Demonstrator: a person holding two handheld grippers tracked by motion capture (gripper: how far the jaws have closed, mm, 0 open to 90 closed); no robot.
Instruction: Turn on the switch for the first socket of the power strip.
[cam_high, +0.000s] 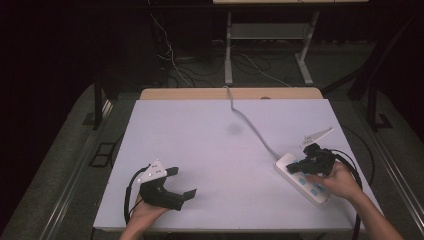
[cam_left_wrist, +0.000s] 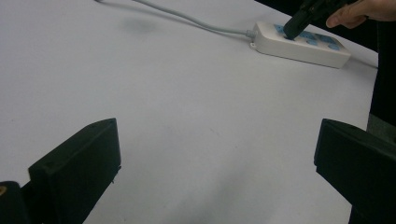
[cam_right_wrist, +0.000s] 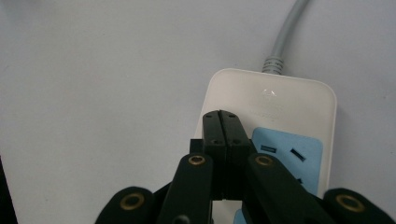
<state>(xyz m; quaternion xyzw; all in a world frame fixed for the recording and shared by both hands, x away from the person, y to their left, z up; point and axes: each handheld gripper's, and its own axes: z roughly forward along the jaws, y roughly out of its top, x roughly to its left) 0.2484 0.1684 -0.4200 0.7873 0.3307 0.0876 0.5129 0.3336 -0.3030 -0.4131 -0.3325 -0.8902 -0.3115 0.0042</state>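
Note:
A white power strip (cam_high: 300, 177) with blue socket faces lies on the right side of the table, its grey cord (cam_high: 250, 125) running back toward the far edge. My right gripper (cam_high: 295, 167) is shut, jaws pressed together with nothing between them, tips down over the strip's cord end. In the right gripper view the closed tips (cam_right_wrist: 222, 122) sit just left of a blue socket (cam_right_wrist: 287, 156) on the strip (cam_right_wrist: 275, 100). My left gripper (cam_high: 181, 182) rests open near the front left, empty. Its view shows the strip (cam_left_wrist: 301, 44) far off with the right gripper (cam_left_wrist: 294, 29) on it.
The table (cam_high: 200, 150) is a plain white sheet with a wooden strip along its far edge. Beyond it stand a metal table frame (cam_high: 267, 45) and loose cables on a dark floor. A black cable loops beside each hand.

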